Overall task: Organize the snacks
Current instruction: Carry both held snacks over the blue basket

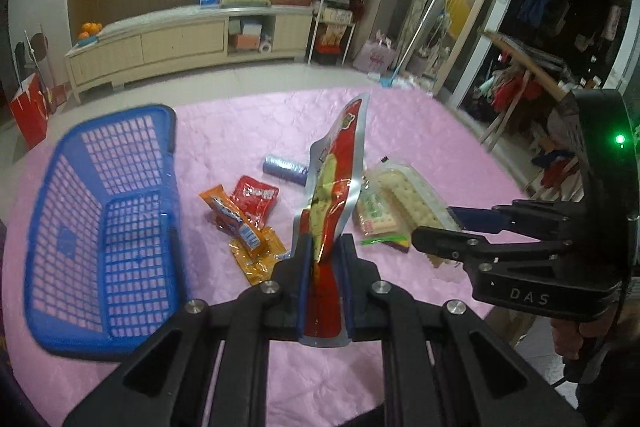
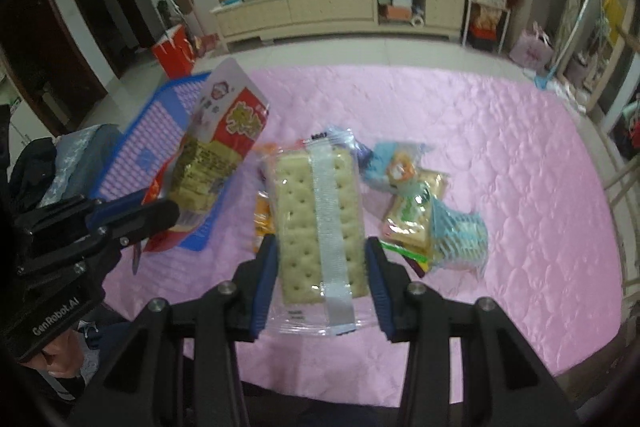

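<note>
My left gripper [image 1: 325, 251] is shut on a red and silver snack pouch [image 1: 334, 179], held upright above the pink table; the pouch also shows in the right wrist view [image 2: 218, 151]. A blue plastic basket [image 1: 100, 227] lies to its left. My right gripper [image 2: 320, 259] is shut on a clear pack of crackers [image 2: 316, 219], held above the table. In the left wrist view the right gripper [image 1: 436, 227] is at the right with the cracker pack [image 1: 412, 195].
On the pink quilted table cover [image 2: 520, 167] lie an orange packet [image 1: 240, 223], a red packet [image 1: 256, 197], a purple roll [image 1: 284, 167] and several small wrapped snacks [image 2: 420, 199]. A cream cabinet [image 2: 340, 11] stands beyond the table.
</note>
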A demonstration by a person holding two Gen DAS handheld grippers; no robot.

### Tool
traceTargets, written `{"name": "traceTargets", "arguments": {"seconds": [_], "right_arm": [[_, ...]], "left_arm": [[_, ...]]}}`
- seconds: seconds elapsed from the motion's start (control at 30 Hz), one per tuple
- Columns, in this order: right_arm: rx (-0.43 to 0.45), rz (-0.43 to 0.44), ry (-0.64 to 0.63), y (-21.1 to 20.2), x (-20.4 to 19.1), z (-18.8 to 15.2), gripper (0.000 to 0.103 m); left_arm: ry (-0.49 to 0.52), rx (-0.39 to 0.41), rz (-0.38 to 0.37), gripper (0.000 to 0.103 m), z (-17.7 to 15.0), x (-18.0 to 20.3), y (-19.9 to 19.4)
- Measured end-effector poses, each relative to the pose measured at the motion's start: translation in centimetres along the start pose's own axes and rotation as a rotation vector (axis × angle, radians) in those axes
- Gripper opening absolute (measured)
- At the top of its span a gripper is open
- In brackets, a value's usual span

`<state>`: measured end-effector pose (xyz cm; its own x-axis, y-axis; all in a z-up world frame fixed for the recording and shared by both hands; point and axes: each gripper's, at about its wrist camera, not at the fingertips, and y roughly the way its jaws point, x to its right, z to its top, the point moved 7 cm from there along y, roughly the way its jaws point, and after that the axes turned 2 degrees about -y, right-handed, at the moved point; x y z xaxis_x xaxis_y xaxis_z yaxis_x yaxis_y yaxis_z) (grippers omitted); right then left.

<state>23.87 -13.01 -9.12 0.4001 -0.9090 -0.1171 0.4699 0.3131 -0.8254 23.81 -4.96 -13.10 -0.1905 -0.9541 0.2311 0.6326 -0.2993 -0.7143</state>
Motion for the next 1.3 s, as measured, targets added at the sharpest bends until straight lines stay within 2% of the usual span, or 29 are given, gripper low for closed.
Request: {"name": "traceTargets", "arguments": {"seconds": [0.3, 0.67, 0.97, 1.1, 1.3], "right_arm": [[0.069, 0.054, -0.081, -2.4, -5.2, 2.4, 0.047], [0.066, 0.127, -0.168, -0.3, -12.4, 4.3, 0.048], [0.023, 0.159, -0.211, 2.7, -16.9, 4.5, 0.048], [-0.005, 0.159, -0.240, 4.3, -18.6, 4.4, 0.048], [-0.042, 0.150, -0.232, 6.0, -18.4, 3.9, 0.048]], "left_arm": [[-0.039, 0.084, 0.037, 0.012, 0.4, -2.5, -6.5], [-0.131, 0.137, 0.143, 0.012, -0.5, -10.6, -11.7], [-0.195, 0.110, 0.192, 0.012, -2.1, -16.8, -11.7], [-0.226, 0.093, 0.178, 0.012, -2.7, -18.4, -10.7], [-0.237, 0.069, 0.150, 0.013, -2.3, -19.4, -8.3]]}}
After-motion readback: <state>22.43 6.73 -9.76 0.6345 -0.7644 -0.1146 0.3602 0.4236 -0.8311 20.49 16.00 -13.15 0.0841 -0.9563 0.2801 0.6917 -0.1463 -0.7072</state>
